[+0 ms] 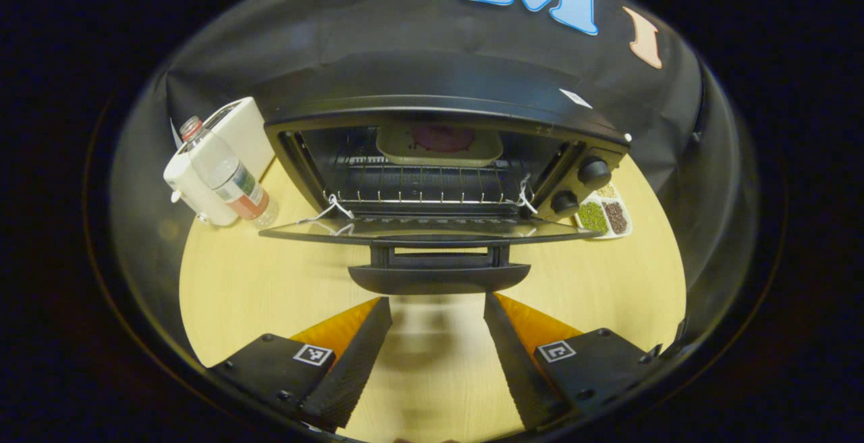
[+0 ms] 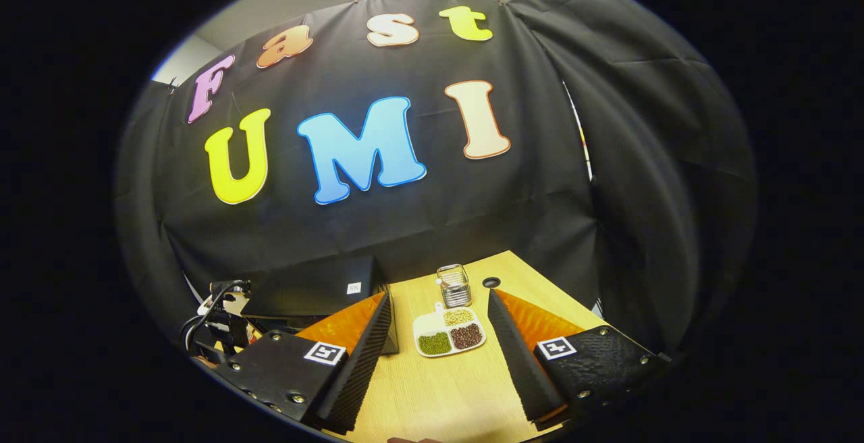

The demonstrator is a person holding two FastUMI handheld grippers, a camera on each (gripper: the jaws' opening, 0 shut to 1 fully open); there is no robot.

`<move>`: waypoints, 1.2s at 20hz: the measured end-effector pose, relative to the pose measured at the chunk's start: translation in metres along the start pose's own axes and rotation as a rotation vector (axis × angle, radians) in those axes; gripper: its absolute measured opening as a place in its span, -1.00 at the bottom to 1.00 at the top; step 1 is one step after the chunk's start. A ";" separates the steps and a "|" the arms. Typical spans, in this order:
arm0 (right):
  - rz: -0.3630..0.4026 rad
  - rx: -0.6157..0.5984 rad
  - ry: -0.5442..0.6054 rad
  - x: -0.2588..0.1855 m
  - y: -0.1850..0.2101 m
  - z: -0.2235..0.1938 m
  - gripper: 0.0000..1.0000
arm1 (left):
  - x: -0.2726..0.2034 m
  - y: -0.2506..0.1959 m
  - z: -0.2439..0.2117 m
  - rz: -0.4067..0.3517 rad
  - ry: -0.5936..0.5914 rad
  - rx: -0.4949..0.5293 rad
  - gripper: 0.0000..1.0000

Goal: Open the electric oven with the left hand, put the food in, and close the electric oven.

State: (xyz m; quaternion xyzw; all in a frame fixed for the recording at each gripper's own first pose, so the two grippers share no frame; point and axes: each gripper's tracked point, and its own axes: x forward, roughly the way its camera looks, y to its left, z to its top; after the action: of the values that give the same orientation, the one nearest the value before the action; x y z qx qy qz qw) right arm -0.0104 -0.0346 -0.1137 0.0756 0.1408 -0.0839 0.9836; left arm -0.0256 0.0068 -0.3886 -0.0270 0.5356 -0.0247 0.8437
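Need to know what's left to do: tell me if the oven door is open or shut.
Open. The oven door lies folded down flat, its handle toward the left gripper, and the rack and tray inside are exposed.

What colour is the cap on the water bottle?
Red. The bottle leans beside the open oven; its cap shows best in the left gripper view.

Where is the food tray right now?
In the left gripper view the food tray sits on the rack at the back of the open oven, behind the lowered door.
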 end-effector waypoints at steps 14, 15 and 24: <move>0.102 -0.070 -0.032 0.009 0.011 0.024 0.76 | -0.147 -0.014 0.117 -0.034 -0.613 -0.096 0.89; 0.121 -0.086 -0.049 0.008 0.016 0.030 0.75 | -0.172 -0.015 0.125 -0.018 -0.685 -0.090 0.91; 0.298 -0.145 -0.200 -0.029 0.068 0.110 0.75 | -0.346 -0.055 0.157 0.098 -1.057 -0.011 0.93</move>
State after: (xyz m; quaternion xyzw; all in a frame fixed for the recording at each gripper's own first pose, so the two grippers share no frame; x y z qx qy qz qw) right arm 0.0035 0.0172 0.0077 0.0158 0.0353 0.0661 0.9971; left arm -0.0315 -0.0206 -0.0061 -0.0149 0.0380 0.0346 0.9986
